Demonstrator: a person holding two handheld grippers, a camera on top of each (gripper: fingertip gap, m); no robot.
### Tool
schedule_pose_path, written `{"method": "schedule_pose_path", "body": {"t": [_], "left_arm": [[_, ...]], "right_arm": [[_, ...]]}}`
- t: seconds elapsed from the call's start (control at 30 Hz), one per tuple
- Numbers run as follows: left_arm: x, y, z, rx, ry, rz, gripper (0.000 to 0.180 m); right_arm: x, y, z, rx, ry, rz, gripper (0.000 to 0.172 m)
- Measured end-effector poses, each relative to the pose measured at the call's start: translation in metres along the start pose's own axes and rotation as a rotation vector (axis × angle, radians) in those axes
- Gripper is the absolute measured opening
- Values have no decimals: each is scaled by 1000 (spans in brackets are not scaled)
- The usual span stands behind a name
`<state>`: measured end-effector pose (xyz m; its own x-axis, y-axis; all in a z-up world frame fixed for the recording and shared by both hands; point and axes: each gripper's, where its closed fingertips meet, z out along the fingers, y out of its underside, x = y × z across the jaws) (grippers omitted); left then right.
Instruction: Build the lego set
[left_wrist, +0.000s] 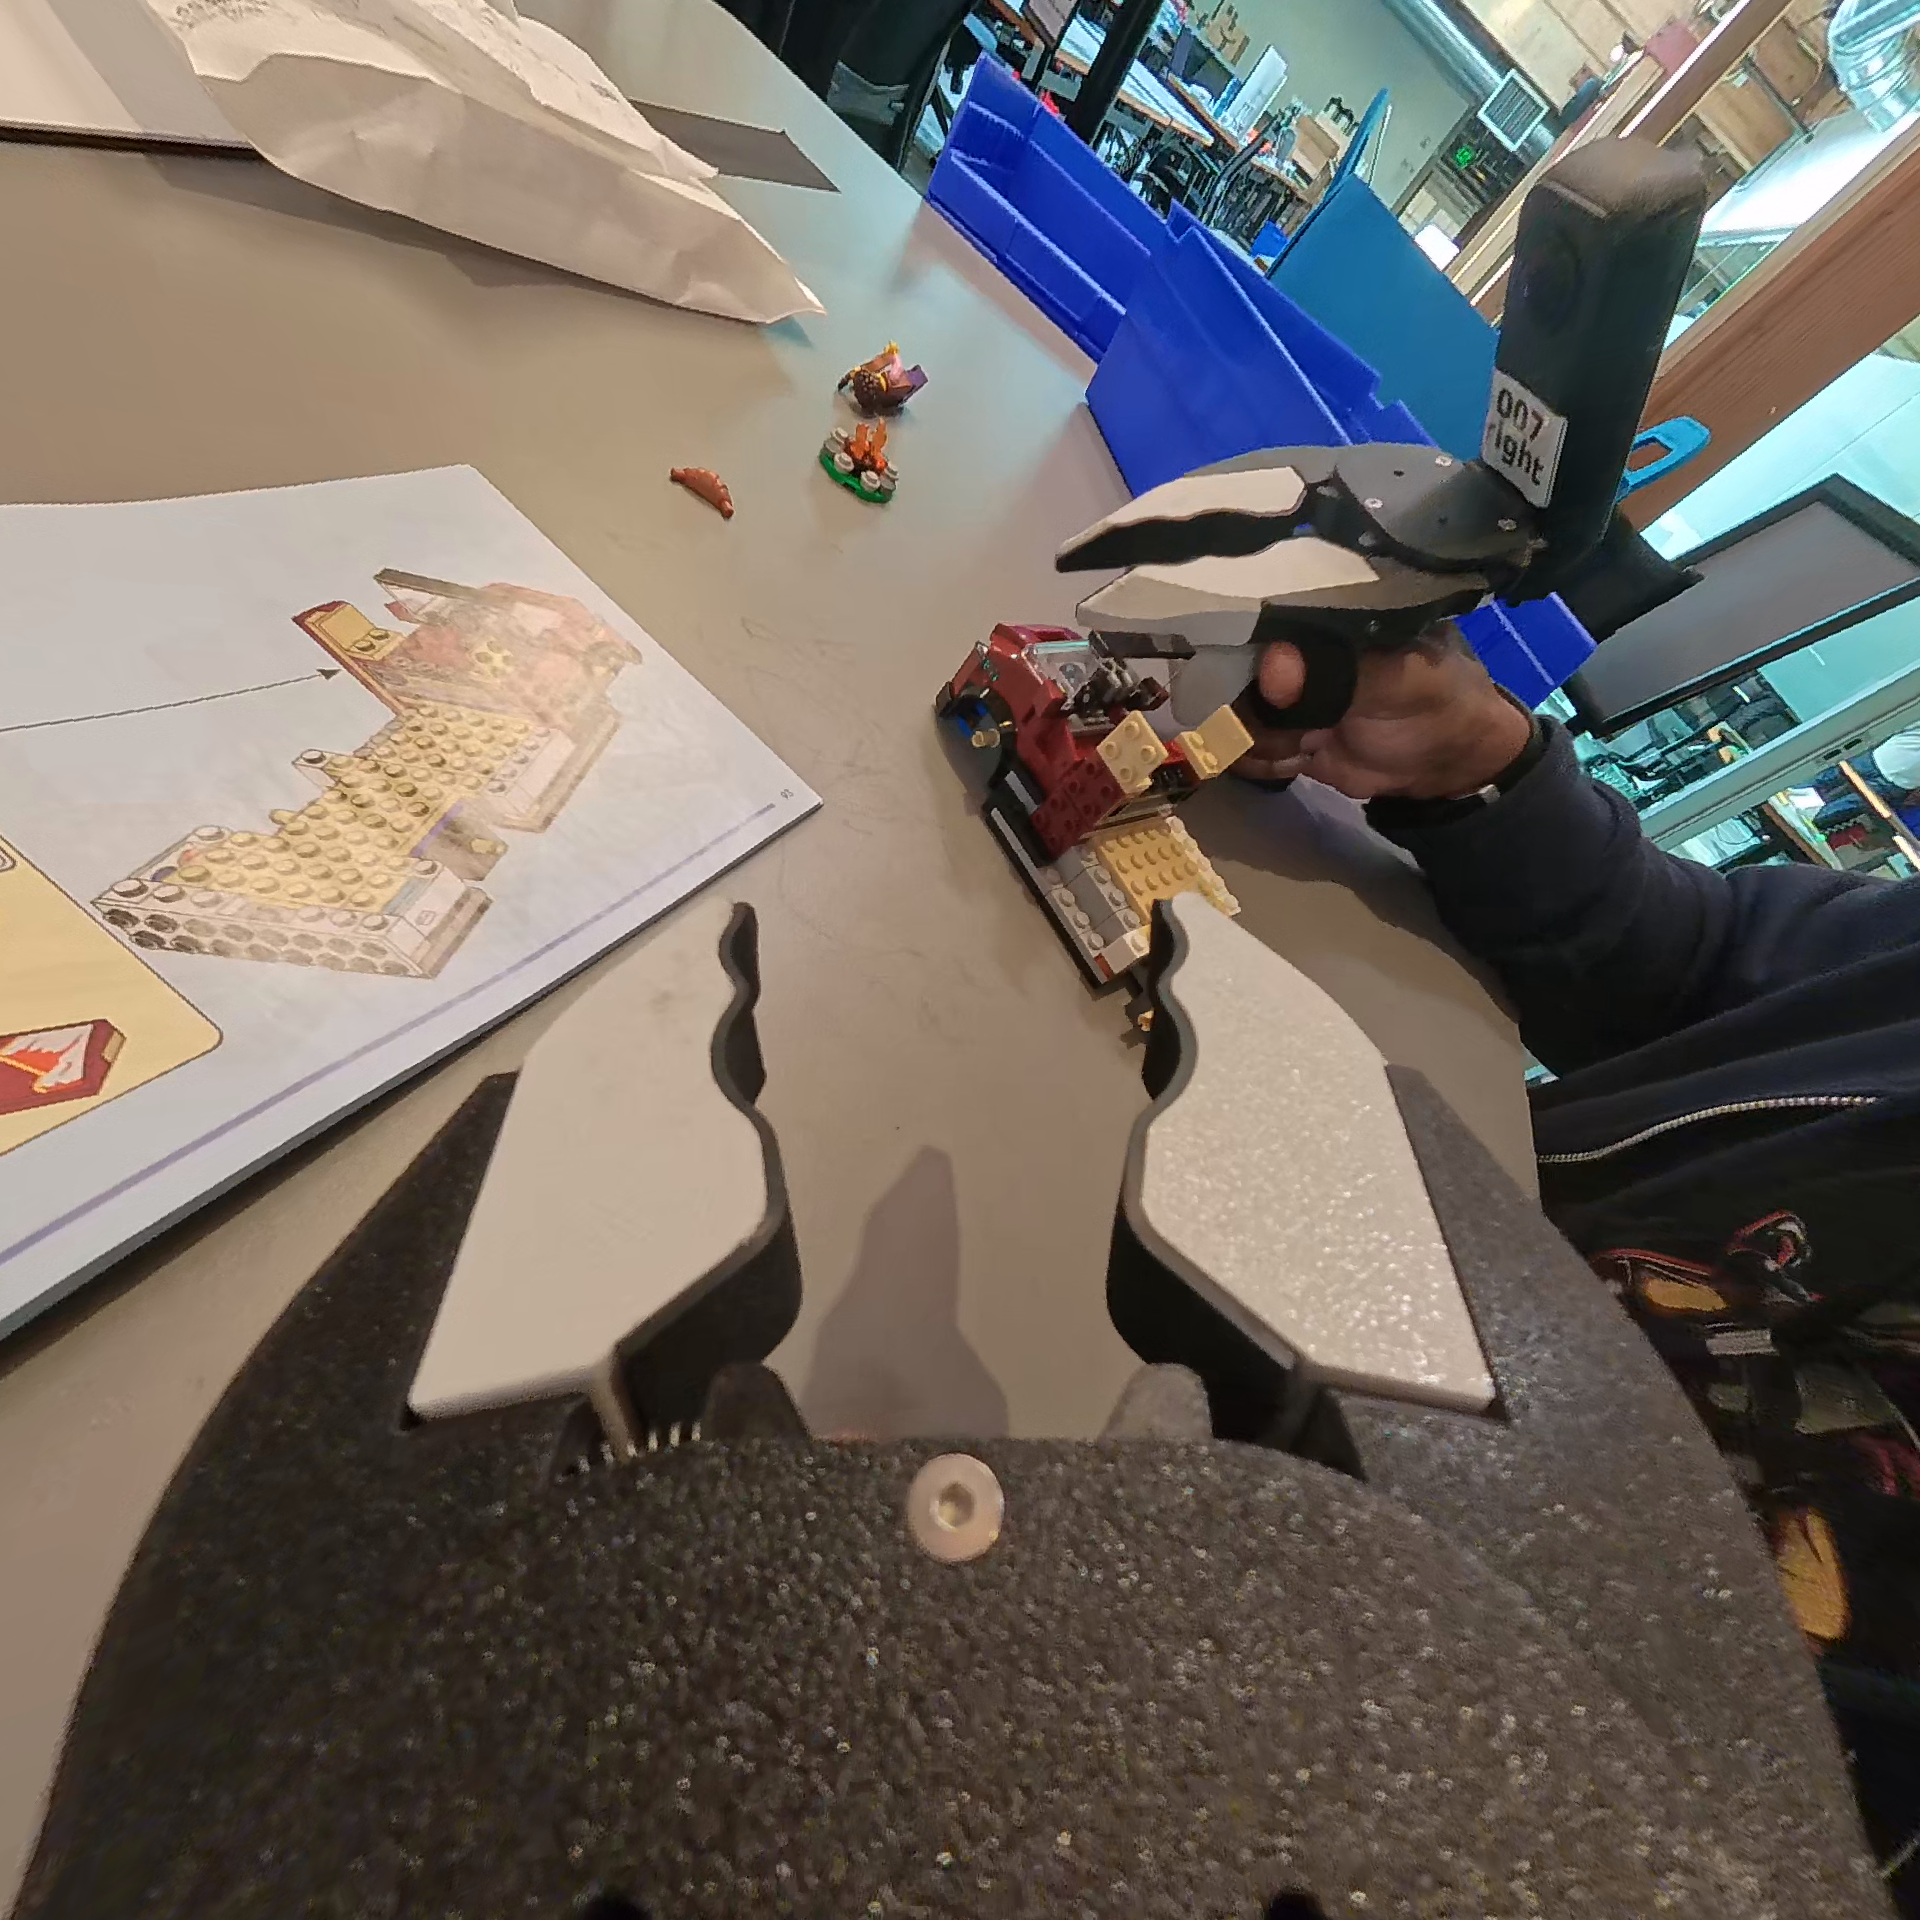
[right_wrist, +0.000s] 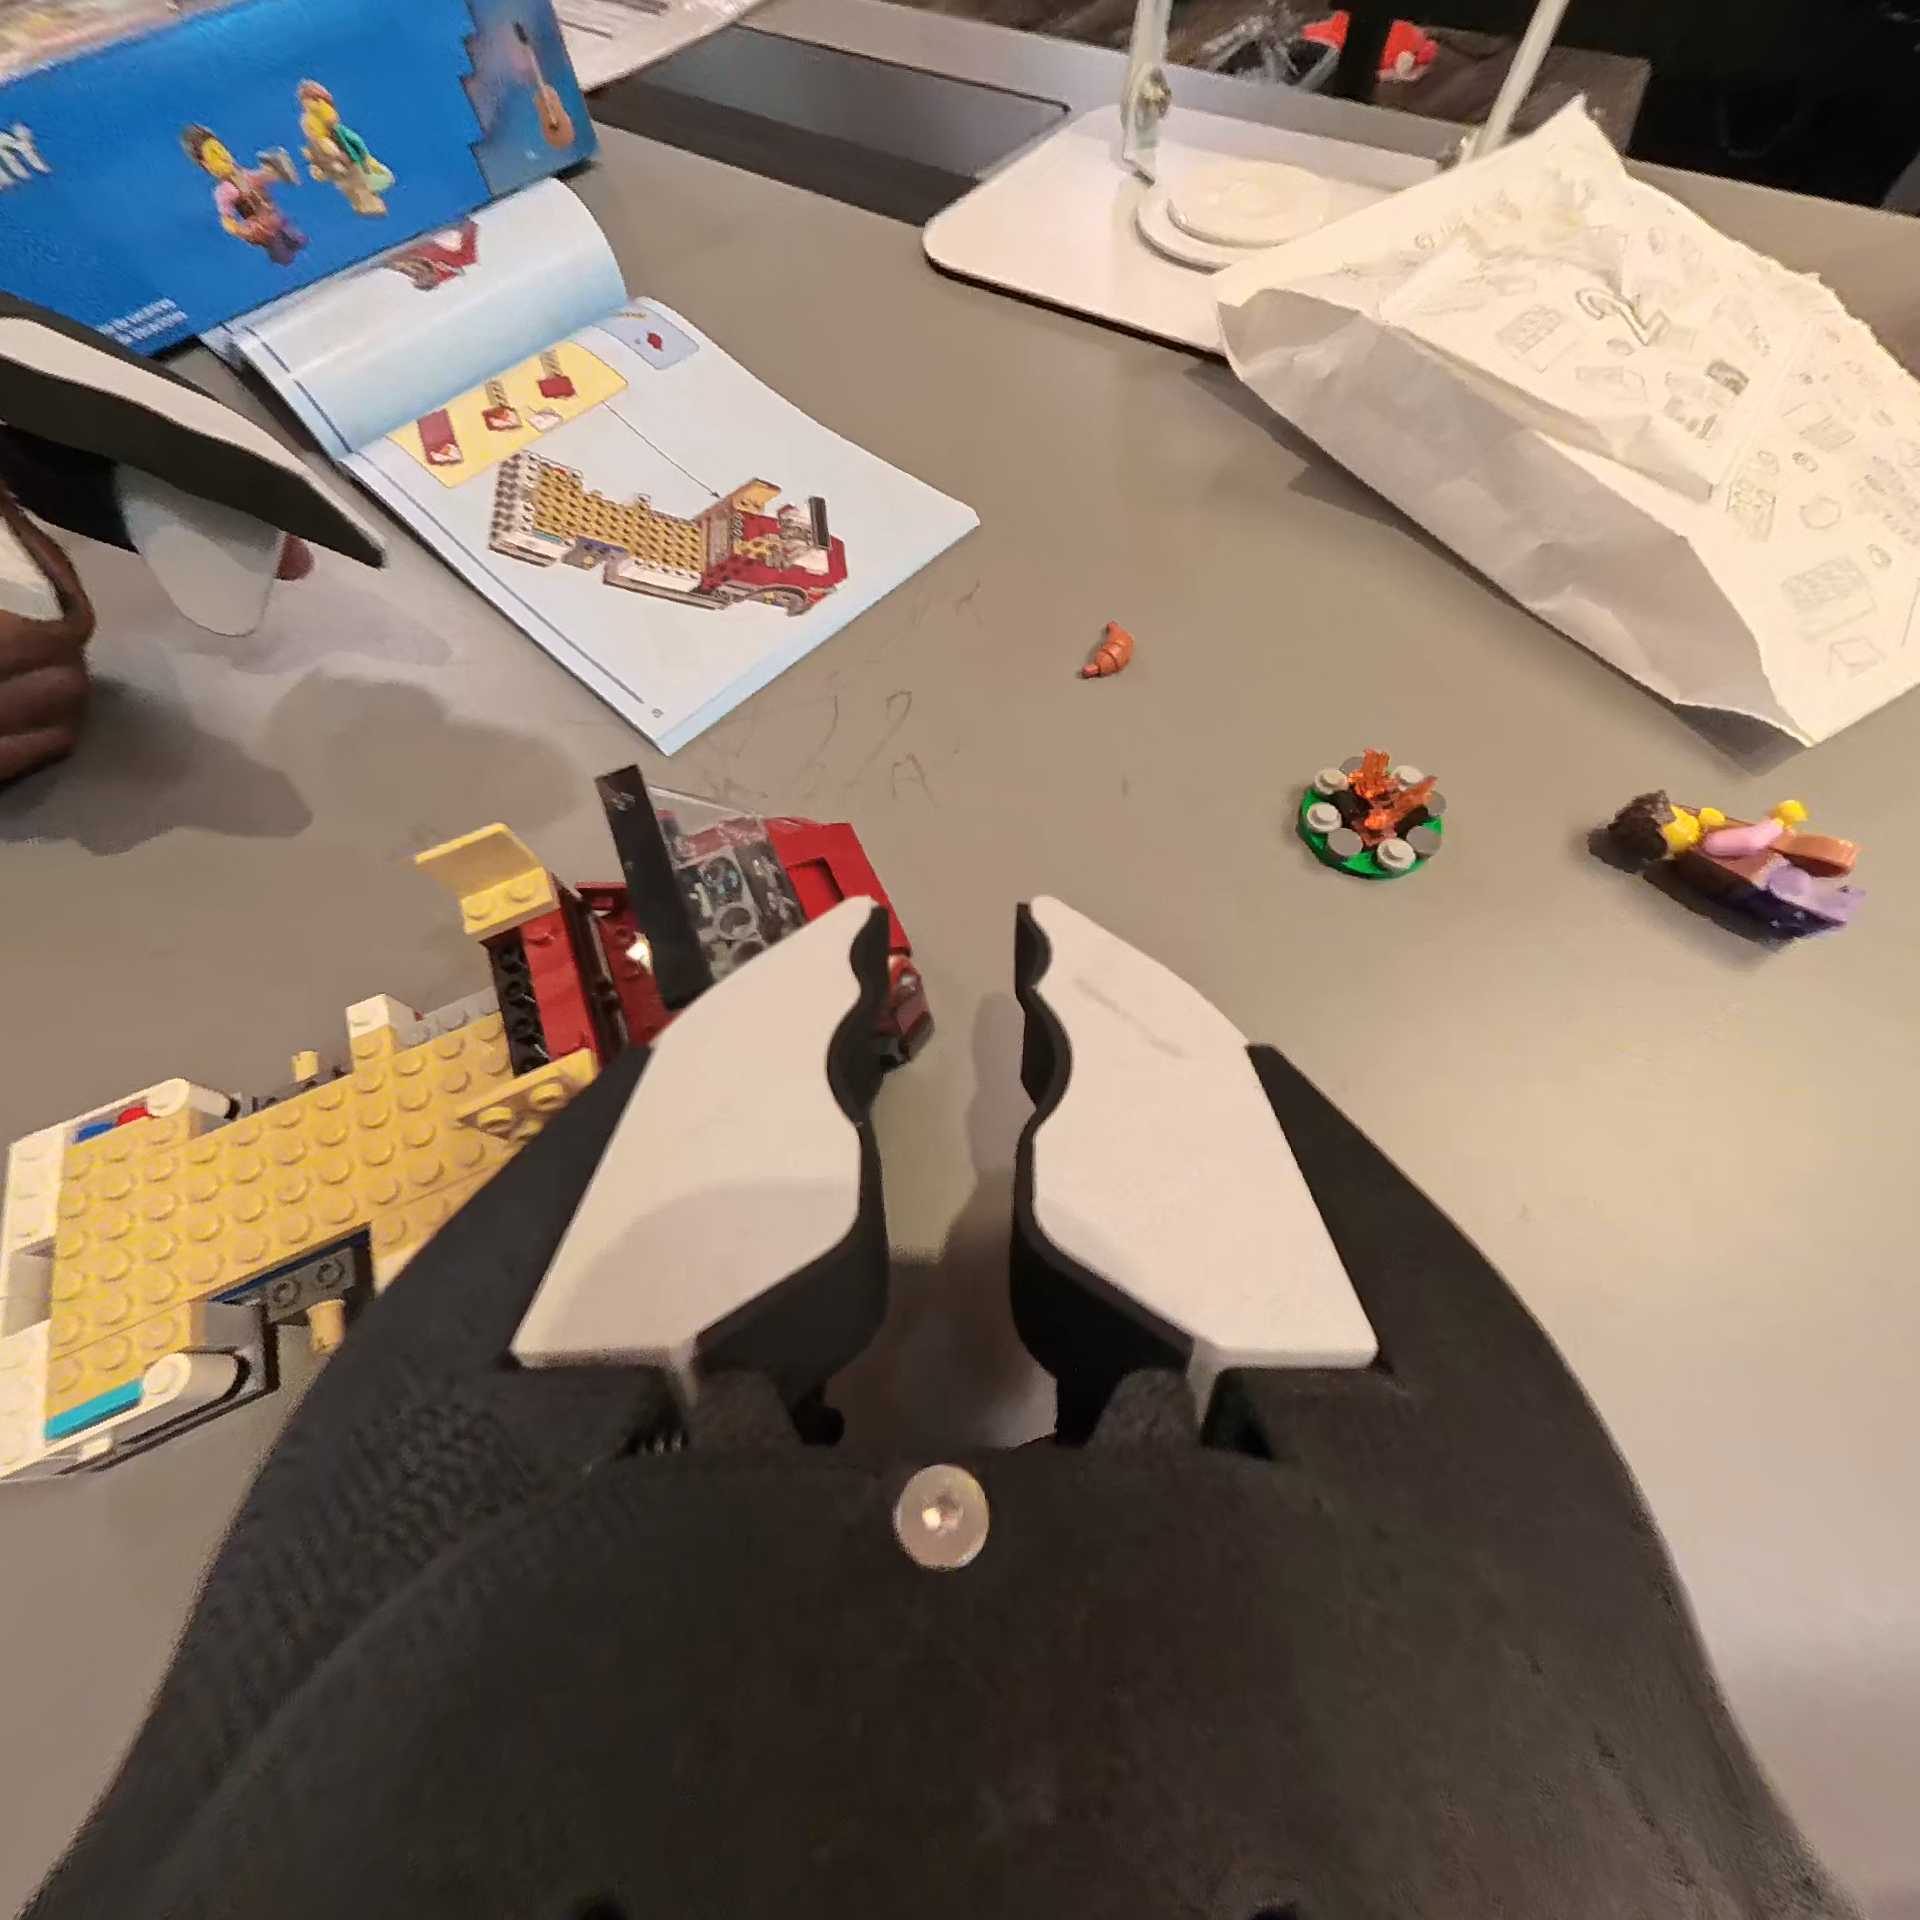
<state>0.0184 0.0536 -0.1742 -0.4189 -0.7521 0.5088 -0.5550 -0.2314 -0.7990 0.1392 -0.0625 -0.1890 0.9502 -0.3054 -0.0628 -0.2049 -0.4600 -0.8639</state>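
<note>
The brick-built vehicle (right_wrist: 343, 1101) lies on the grey tabletop (right_wrist: 1143, 831) between the two hand-held grippers, and its long axis is the relation that counts here. In the right wrist view the model runs from lower left to upper right: the tan studded floor plate (right_wrist: 208, 1195) is at the near left, and the dark red cab (right_wrist: 790, 883) with its clear windscreen is at the far end, just beside the left finger (right_wrist: 748, 1101) of the right hand-held gripper (right_wrist: 948, 914). This finger overlaps the cab front in the picture; whether it touches the cab I cannot tell. The jaws stand a little apart with only bare tabletop between them, so this gripper is released and holds nothing.

In the left wrist view the left hand-held gripper (left_wrist: 956, 914) is spread wide, also with nothing between the fingers. Its right finger (left_wrist: 1247, 1039) is at the near, tan end of the vehicle (left_wrist: 1081, 790), so the model lies to the right of its gap and points away from it.

So each gripper is near one end: the right at the cab, the left at the floor plate. Farther off lie a small brown croissant piece (right_wrist: 1110, 649), a round green campfire build (right_wrist: 1371, 810) and a minifigure (right_wrist: 1735, 852) on its side. The open instruction booklet (right_wrist: 644, 499) is beyond the cab, well apart.
</note>
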Motion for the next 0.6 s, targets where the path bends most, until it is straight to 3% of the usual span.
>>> {"method": "schedule_pose_path", "body": {"t": [0.37,0.5,0.6], "left_arm": [[-6,0,3,-9,-54,2,72],[-7,-2,1,11,-52,-15,72],[-9,-5,-2,37,-47,-37,72]], "right_arm": [[-5,-9,-21,52,59,-46,22],[-10,-25,-62,114,96,-97,22],[15,-34,-120,57,245,-235,19]]}}
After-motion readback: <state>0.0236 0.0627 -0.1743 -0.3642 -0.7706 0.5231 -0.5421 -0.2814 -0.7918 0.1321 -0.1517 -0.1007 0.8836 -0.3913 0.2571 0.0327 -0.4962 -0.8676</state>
